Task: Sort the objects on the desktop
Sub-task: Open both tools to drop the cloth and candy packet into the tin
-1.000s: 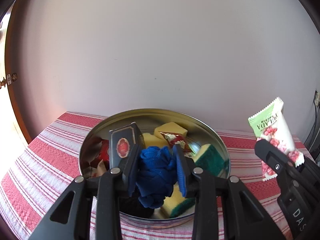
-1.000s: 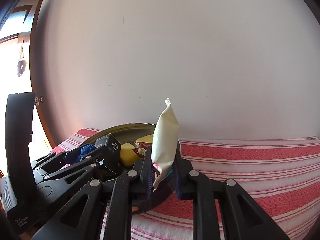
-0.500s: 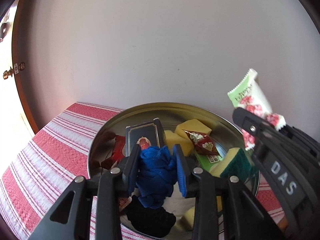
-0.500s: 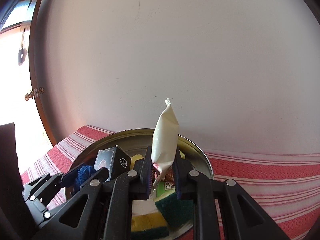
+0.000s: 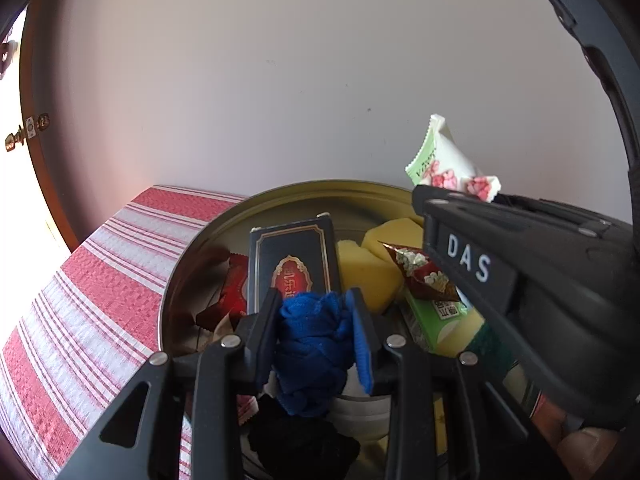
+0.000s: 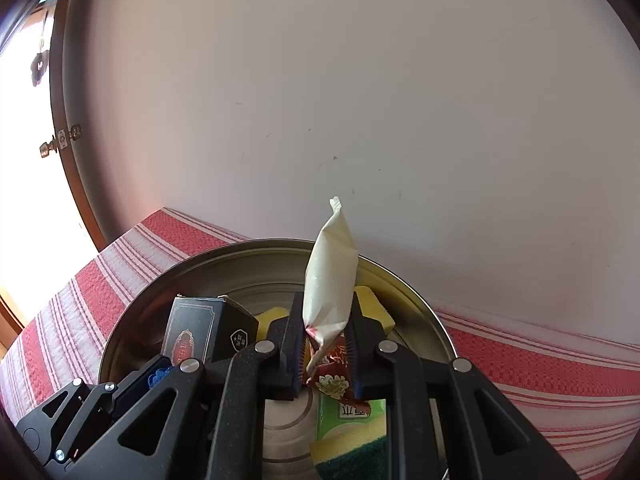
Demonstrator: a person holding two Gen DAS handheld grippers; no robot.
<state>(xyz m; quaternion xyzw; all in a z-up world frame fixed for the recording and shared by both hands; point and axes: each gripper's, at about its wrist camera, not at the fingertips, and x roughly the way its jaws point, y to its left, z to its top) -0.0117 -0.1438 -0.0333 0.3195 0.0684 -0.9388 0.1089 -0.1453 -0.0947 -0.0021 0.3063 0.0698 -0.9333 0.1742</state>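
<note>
A: How is the left gripper (image 5: 316, 334) sitting?
B: Angling down over the round tin (image 5: 188, 264), clamping a blue cloth bundle (image 5: 314, 350).
A: And the right gripper (image 6: 325, 354)?
B: Tilting down over it too, pinching an upright snack packet (image 6: 329, 280).

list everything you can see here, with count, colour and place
round tin: one, silver-gold, on the tablecloth
tablecloth: one, red and white striped, under the tin
box: one, dark navy with red emblem, in the tin
sponges: at least three, yellow, some green-backed, in the tin
green packet: one, in the tin
red wrappers: some, in the tin
black cloth: one, tin's near edge
blue cloth: one, in left gripper
snack pouch: one, white with pink print, in right gripper
</note>
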